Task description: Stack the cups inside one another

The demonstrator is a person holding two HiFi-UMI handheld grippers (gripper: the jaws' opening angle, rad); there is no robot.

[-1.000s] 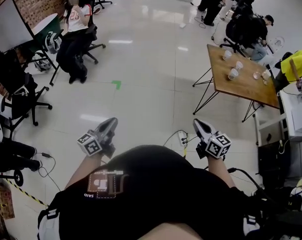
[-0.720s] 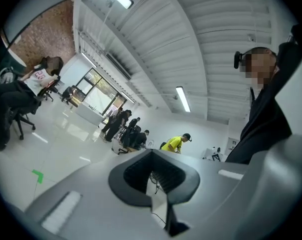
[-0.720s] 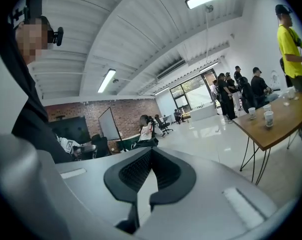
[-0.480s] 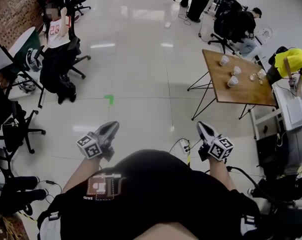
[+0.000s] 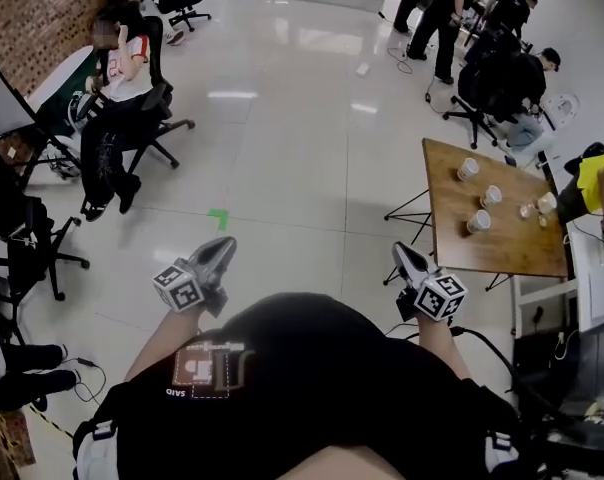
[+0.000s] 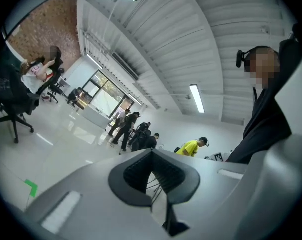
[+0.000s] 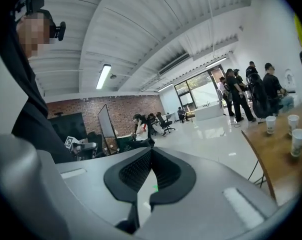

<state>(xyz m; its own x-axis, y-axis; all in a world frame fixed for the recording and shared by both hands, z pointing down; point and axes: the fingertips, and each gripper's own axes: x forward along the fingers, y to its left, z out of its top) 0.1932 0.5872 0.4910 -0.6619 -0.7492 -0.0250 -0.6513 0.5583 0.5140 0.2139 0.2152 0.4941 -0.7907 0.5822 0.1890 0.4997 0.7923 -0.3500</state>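
Cups (image 5: 478,222) sit on the table (image 5: 502,253). Your left gripper (image 5: 222,244) and right gripper (image 5: 398,252) are closed, empty. Rushing could knock cups over.

Glossy pale floor (image 5: 282,118) with a green mark (image 5: 218,218); brick wall (image 5: 32,13) at left, black office chairs (image 5: 27,233) before it. Wooden table (image 5: 502,253) at right. White ribbed ceiling (image 7: 141,24) with strip lights (image 7: 103,76); windows (image 7: 198,91) at the far end

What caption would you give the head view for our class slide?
Left hand-held gripper and right hand-held gripper, both shut and empty, away from the wooden table where the cups stand unstacked.
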